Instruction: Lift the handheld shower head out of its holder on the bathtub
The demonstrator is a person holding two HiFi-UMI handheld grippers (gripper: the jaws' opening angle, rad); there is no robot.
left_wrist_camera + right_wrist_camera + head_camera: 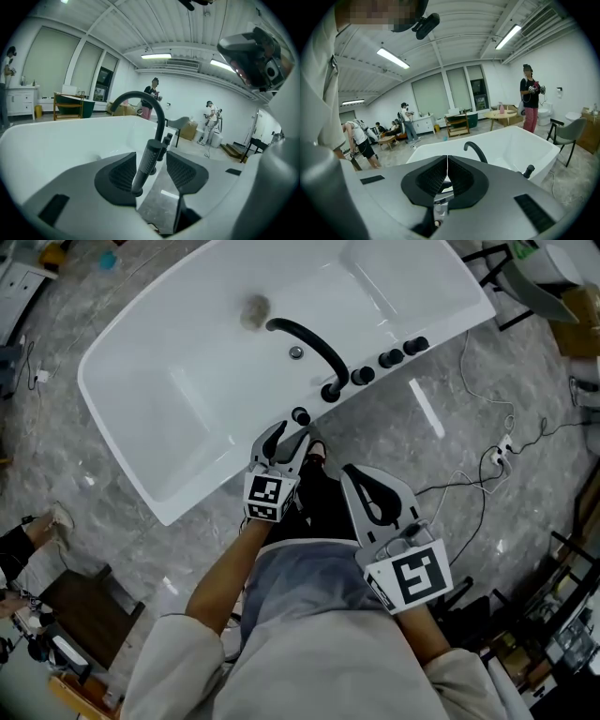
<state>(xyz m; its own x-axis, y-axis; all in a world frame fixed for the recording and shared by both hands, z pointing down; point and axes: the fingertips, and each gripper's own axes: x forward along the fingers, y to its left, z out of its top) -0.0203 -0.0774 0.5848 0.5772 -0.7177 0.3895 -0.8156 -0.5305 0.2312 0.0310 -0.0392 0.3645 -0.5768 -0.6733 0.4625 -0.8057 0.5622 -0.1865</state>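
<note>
The shower head (148, 159) stands as a dark ribbed stick with its foot seated in its holder on the near rim of the bathtub (187, 495), just beside the base of the curved black spout (314, 343). We judge it is still parked, not lifted.

We hold the left gripper (292, 436) with its jaws spread wide on either side of that stick. The stick is closer to the left pad, and neither pad seems to press on it. We place the gripper this way so the pads can close squarely on the ribbed grip, low enough to draw it straight up out of the socket.

We keep the right gripper (447, 163) back by our body over the grey floor (441, 446), its jaws together on nothing, since this lift needs one gripper only. The row of black knobs (389, 359) farther along the rim lies well clear of the reach.
</note>
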